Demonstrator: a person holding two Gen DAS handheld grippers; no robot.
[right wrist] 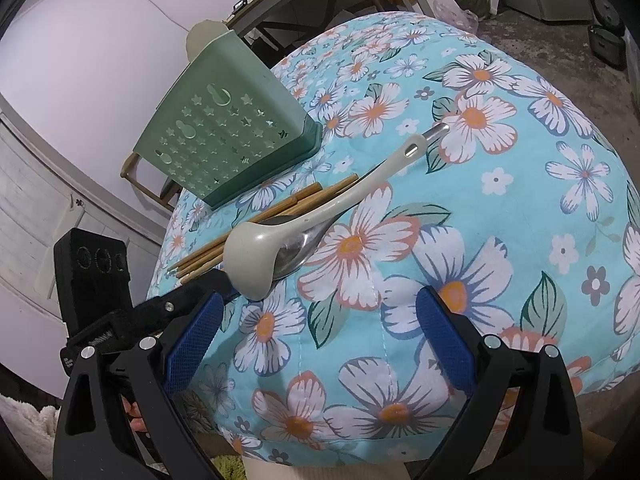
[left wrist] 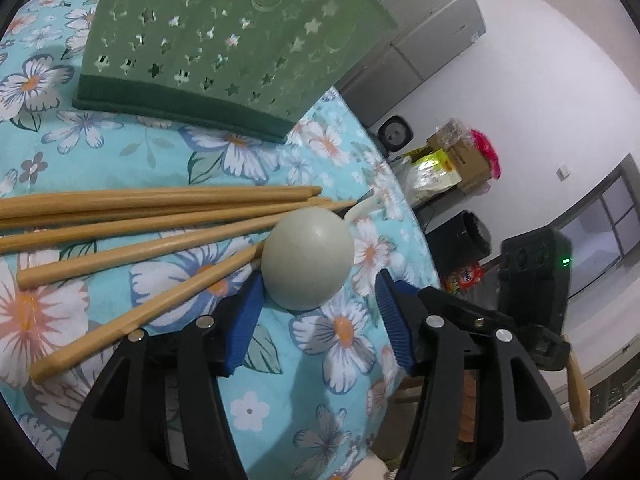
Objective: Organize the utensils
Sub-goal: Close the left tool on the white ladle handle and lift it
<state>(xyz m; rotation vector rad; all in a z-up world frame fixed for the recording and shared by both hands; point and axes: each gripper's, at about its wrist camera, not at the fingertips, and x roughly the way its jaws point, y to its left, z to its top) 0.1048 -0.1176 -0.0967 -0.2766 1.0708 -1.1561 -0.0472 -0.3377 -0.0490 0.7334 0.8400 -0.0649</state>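
Observation:
A pale grey-green ladle (left wrist: 308, 258) lies bowl-down on the floral tablecloth, its bowl just ahead of my open left gripper (left wrist: 320, 300). Several wooden chopsticks (left wrist: 160, 216) lie fanned to its left. A green perforated utensil holder (left wrist: 224, 40) stands beyond them. In the right wrist view the ladle (right wrist: 256, 256) rests over a metal spoon (right wrist: 298, 250), with the chopsticks (right wrist: 256, 220) behind and the holder (right wrist: 228, 132) farther back. My right gripper (right wrist: 320, 332) is open and empty, just short of the ladle bowl. The left gripper body (right wrist: 152, 316) shows at the table's left edge.
The round table has a blue floral tablecloth (right wrist: 500, 184); its edge drops off at right in the left wrist view (left wrist: 408, 232). Off the table stand a grey cabinet (left wrist: 424, 40), boxes and bags (left wrist: 460, 160) and a black device (left wrist: 536, 272).

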